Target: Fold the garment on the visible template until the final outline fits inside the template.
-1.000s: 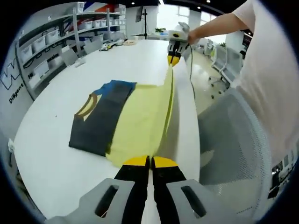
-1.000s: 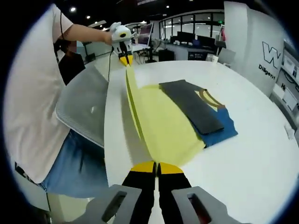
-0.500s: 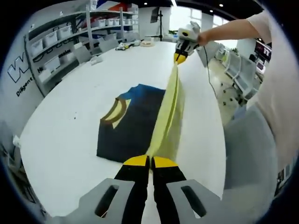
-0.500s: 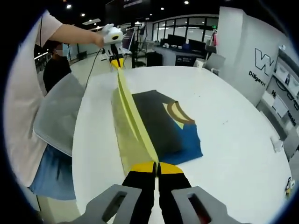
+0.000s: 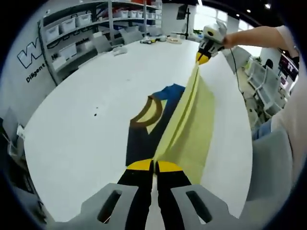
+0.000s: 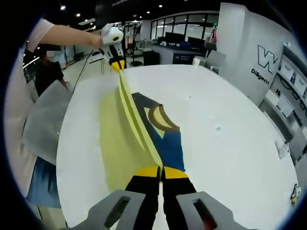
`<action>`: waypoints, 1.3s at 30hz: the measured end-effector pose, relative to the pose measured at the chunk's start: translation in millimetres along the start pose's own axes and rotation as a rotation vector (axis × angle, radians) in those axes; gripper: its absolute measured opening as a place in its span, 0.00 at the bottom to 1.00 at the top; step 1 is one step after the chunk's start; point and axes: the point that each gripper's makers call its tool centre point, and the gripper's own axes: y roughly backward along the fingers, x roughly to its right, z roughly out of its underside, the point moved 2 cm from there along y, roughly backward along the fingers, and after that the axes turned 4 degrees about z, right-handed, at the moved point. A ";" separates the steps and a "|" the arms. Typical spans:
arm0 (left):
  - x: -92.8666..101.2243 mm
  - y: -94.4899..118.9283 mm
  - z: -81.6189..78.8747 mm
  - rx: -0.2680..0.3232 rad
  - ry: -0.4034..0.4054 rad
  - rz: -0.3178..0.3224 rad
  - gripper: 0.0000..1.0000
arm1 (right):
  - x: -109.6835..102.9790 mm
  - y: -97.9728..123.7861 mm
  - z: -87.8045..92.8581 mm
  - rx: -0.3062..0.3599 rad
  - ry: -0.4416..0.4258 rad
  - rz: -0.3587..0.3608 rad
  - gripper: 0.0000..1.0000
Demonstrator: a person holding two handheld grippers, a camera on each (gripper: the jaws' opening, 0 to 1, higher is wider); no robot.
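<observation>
Garment (image 5: 189, 122): yellow panel lifted off white tabletop (image 5: 86, 110), stretched taut between both tools; dark-and-blue part lies flat beneath. Left tool (image 5: 154, 166) pinches near edge, right tool (image 6: 160, 172) pinches opposite edge. Grey chair (image 6: 43, 122) beside tabletop.

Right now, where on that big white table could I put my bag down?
The table is bare between the garment and the shelving-side edge. The chair-side strip is crowded: both grippers, left and right, stretch yellow cloth there.
</observation>
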 end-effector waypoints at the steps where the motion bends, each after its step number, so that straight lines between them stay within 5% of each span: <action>1: -1.4 -0.8 -0.3 -0.001 0.001 -0.001 0.00 | 1.1 -1.0 0.1 -0.001 -0.002 -0.001 0.00; 10: -28.1 -25.5 -6.4 -0.035 0.060 -0.022 0.00 | 32.4 -35.2 7.9 -0.038 -0.060 -0.003 0.00; 15: -54.4 -39.8 0.2 -0.060 0.084 -0.032 0.00 | 43.6 -54.8 9.5 -0.053 -0.076 -0.011 0.00; 25: -70.6 -64.7 15.4 -0.094 0.154 -0.044 0.01 | 55.9 -83.8 21.3 -0.087 -0.113 -0.015 0.00; 31: -76.5 -70.0 13.2 -0.073 0.208 -0.057 0.02 | 60.5 -89.2 26.3 -0.103 -0.127 0.002 0.00; 36: -94.7 -59.3 11.8 -0.011 0.251 -0.173 0.08 | 72.2 -84.6 29.1 -0.109 -0.153 0.083 0.00; 39: -86.2 -49.2 18.9 0.014 0.277 -0.162 0.09 | 68.0 -75.1 30.2 -0.078 -0.201 0.103 0.03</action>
